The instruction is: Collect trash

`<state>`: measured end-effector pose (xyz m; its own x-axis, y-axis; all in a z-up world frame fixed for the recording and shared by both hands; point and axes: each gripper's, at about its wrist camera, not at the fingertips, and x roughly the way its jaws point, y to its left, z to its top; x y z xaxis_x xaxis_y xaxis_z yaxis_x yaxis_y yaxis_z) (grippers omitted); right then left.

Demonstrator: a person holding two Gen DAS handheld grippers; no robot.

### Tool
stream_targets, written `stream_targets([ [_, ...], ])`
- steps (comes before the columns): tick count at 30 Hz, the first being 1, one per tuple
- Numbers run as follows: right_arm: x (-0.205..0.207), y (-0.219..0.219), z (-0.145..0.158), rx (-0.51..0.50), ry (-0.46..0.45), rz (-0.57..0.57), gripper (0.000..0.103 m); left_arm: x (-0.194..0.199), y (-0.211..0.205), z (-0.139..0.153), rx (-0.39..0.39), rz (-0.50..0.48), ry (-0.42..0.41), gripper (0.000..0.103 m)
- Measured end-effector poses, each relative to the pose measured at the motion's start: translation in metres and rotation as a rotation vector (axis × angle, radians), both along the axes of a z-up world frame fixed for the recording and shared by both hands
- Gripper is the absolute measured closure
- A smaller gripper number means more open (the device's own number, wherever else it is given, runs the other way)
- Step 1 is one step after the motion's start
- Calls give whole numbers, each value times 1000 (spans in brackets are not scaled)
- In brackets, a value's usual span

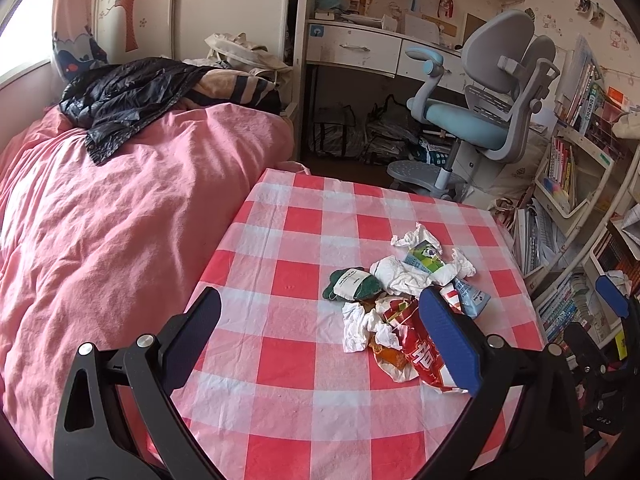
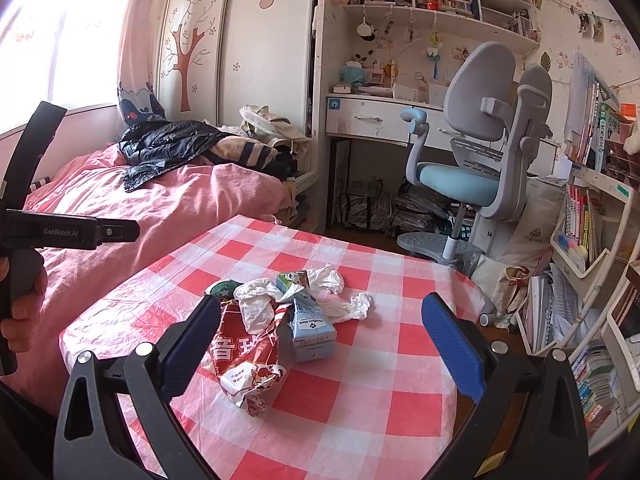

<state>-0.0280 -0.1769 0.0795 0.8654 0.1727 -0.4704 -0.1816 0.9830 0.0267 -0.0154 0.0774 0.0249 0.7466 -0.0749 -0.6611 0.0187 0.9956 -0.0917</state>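
Both my grippers, left (image 1: 320, 320) and right (image 2: 316, 326), hang spread above the desk (image 2: 360, 400). "GenRobot.AI" marks the left handle (image 2: 60, 232); the red wrapper's (image 2: 244, 356) lettering I can't read.

Green packet (image 2: 222, 287) mostly hidden behind crumpled tissue (image 2: 256, 296); red wrapper (image 1: 424, 356) partly behind hand-held gripper finger (image 1: 448, 340).

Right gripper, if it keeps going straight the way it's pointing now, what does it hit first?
Most likely the light blue carton, sitting between the open fingers of the right gripper beside the red snack wrapper. Depth is uncertain.
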Motion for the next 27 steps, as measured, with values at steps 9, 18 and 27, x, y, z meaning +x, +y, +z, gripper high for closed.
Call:
stream_targets([
  [9,0,2,-2,-3,6,7,6,0,1,0,0,2,1,7],
  [18,0,2,-1,-3,4,5,6,0,3,0,-1,2,1,7],
  [27,0,3,-1,-4,5,5,6,0,12,-2,-2,17,4,7],
])
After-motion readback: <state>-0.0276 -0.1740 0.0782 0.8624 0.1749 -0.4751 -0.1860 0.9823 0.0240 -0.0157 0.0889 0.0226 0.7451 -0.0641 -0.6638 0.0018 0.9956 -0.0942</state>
